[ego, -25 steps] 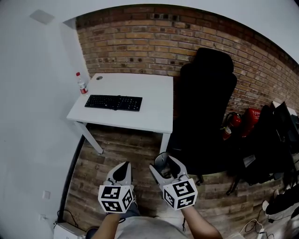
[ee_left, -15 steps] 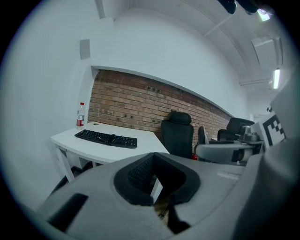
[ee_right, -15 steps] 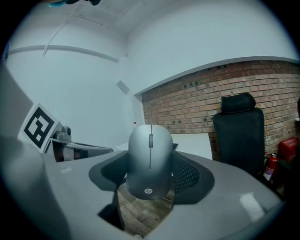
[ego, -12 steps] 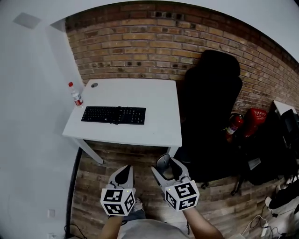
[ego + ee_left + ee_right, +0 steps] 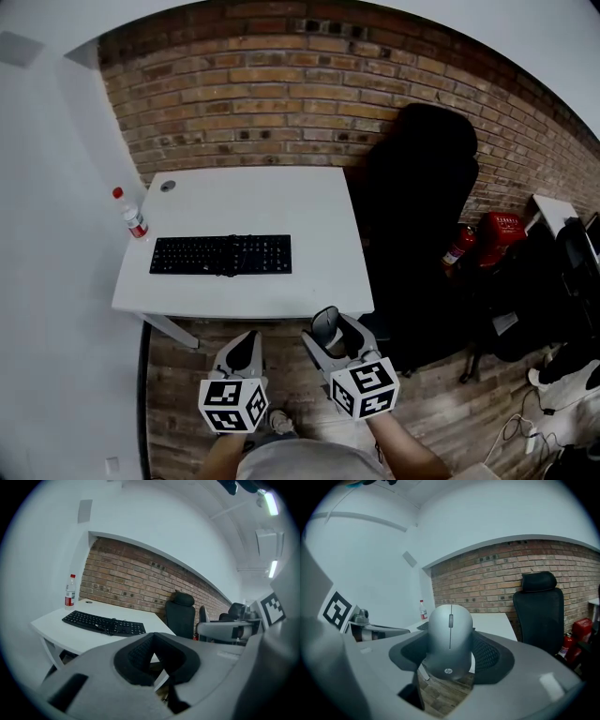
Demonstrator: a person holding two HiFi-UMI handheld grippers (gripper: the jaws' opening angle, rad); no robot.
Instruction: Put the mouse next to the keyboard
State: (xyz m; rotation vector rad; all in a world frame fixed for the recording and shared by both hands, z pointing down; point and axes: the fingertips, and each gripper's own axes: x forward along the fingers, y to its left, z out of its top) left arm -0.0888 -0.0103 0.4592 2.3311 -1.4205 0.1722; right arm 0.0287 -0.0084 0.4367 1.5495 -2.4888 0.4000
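A grey mouse [image 5: 450, 641] sits clamped between the jaws of my right gripper [image 5: 451, 653]; in the head view the mouse [image 5: 325, 325] shows at that gripper's [image 5: 330, 336] tips, just off the front right corner of the white desk [image 5: 309, 202]. A black keyboard [image 5: 221, 254] lies on the desk's left half, its cable bunched on top. My left gripper [image 5: 246, 349] hangs below the desk's front edge with its jaws together and nothing in them. The keyboard [image 5: 104, 622] also shows in the left gripper view.
A water bottle [image 5: 130, 217] stands at the desk's left edge, left of the keyboard. A black office chair [image 5: 417, 216] stands right of the desk against the brick wall. A red extinguisher [image 5: 457, 247] and dark bags lie at the right. The floor is brick-patterned.
The desk and keyboard have come closer and lower in the head view as I stepped toward them. Both grippers keep their pose, the mouse still held in the right one.
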